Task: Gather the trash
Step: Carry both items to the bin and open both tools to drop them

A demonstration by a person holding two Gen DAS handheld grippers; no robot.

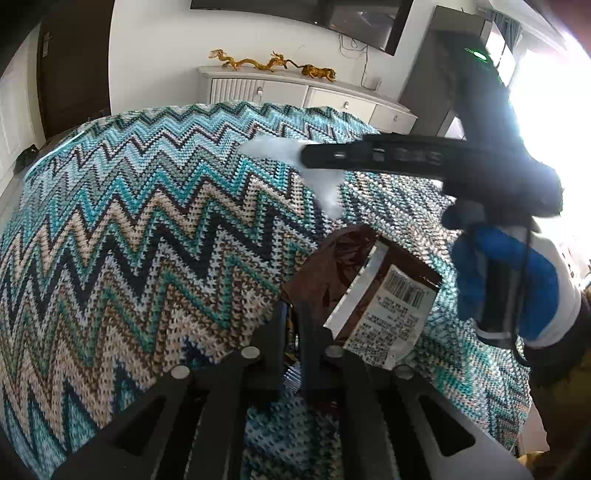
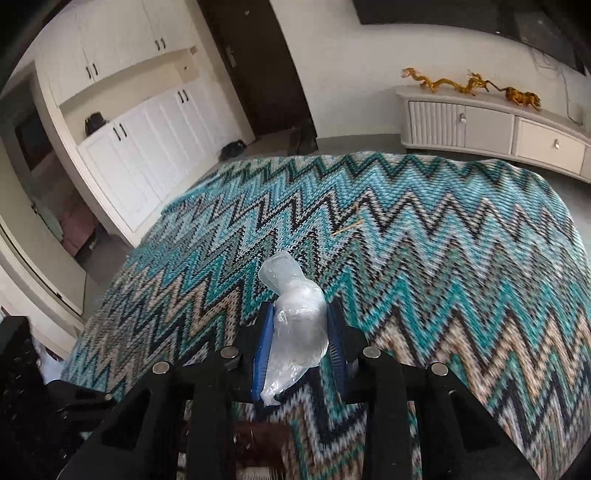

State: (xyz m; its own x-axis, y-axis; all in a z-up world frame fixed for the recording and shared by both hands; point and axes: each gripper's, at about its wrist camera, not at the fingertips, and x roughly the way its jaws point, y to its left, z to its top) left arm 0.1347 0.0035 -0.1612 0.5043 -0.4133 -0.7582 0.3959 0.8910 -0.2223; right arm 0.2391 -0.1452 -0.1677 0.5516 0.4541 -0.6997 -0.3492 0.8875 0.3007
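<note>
My left gripper (image 1: 294,326) is shut on the corner of a brown snack wrapper (image 1: 332,273), whose white barcode label (image 1: 395,314) faces up over the zigzag knitted cover (image 1: 129,221). My right gripper (image 2: 300,310) is shut on a crumpled clear plastic bag (image 2: 299,325), which is squeezed between its blue pads (image 2: 263,350) just above the cover (image 2: 443,258). In the left wrist view the right gripper (image 1: 310,157) reaches in from the right with the clear plastic (image 1: 273,147) at its tip, held by a hand in a blue and white glove (image 1: 509,291). A thin wooden stick (image 2: 347,228) lies farther out on the cover.
Beyond the cover's far edge stands a white sideboard (image 2: 480,125) with golden dragon figures (image 2: 450,83), under a wall screen (image 1: 332,18). White cupboards (image 2: 147,147) and a dark door (image 2: 258,66) line the left side. Bare floor lies between them.
</note>
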